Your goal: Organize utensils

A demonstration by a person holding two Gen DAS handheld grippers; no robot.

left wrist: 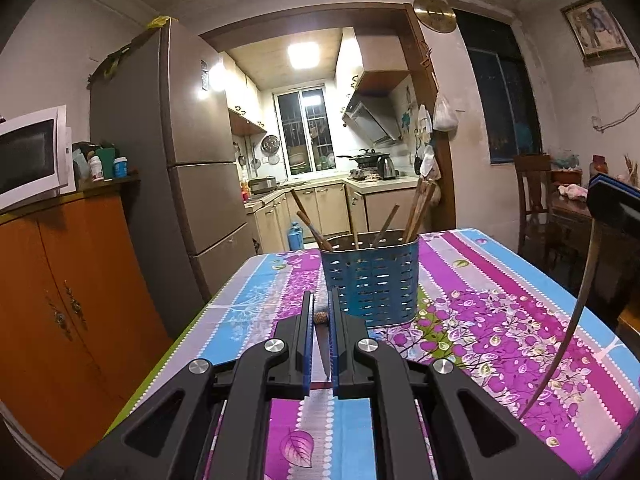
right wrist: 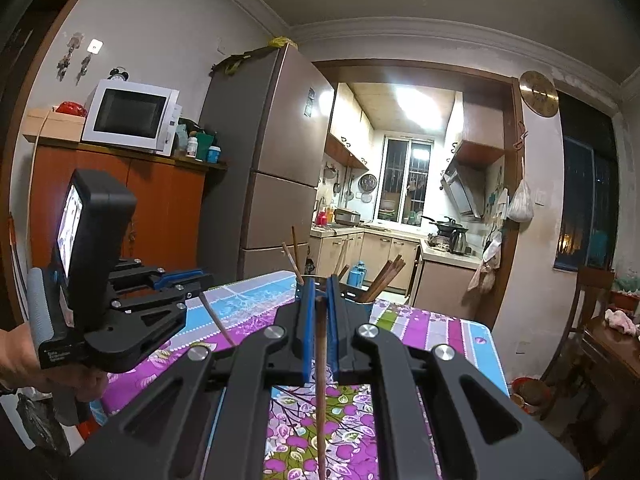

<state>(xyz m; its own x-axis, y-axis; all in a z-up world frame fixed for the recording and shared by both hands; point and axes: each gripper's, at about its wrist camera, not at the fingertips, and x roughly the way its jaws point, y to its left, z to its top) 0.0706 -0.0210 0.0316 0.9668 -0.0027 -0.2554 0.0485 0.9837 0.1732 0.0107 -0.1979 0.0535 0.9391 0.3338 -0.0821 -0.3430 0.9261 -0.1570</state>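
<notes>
At the bottom centre of the left wrist view, the left gripper (left wrist: pixel 320 300) is seen closed on a knife (left wrist: pixel 322 354), whose thin blade stands edge-up between the blue pads while its dark patterned handle end shows just beyond the tips. At the bottom centre of the right wrist view, the right gripper (right wrist: pixel 319 286) is seen clamped on a wooden chopstick (right wrist: pixel 321 380), which runs back toward the camera down the middle of the frame. Small white lettering is carried on the base of the left gripper's body at the lower left of the right wrist view, but it is too small to be read; a lit screen is mounted above it, and a hand (right wrist: pixel 48 364) is wrapped round its grip.

Both grippers are held over the counter (left wrist: pixel 500 320), which is covered by a cloth of purple flowers and blue stripes. Just beyond the left gripper, at the frame's centre, a blue perforated utensil holder (left wrist: pixel 372 280) stands upright on the cloth, with several wooden chopsticks leaning in it. In the right wrist view the holder is largely hidden behind the gripper's fingers.

Farther off, a white microwave (right wrist: pixel 130 116) on an orange cabinet (left wrist: pixel 68 300) is seen at left, a tall fridge (left wrist: pixel 192 152) beside it, and a round gold clock (left wrist: pixel 435 13) at the upper right. No brand name can be read.
</notes>
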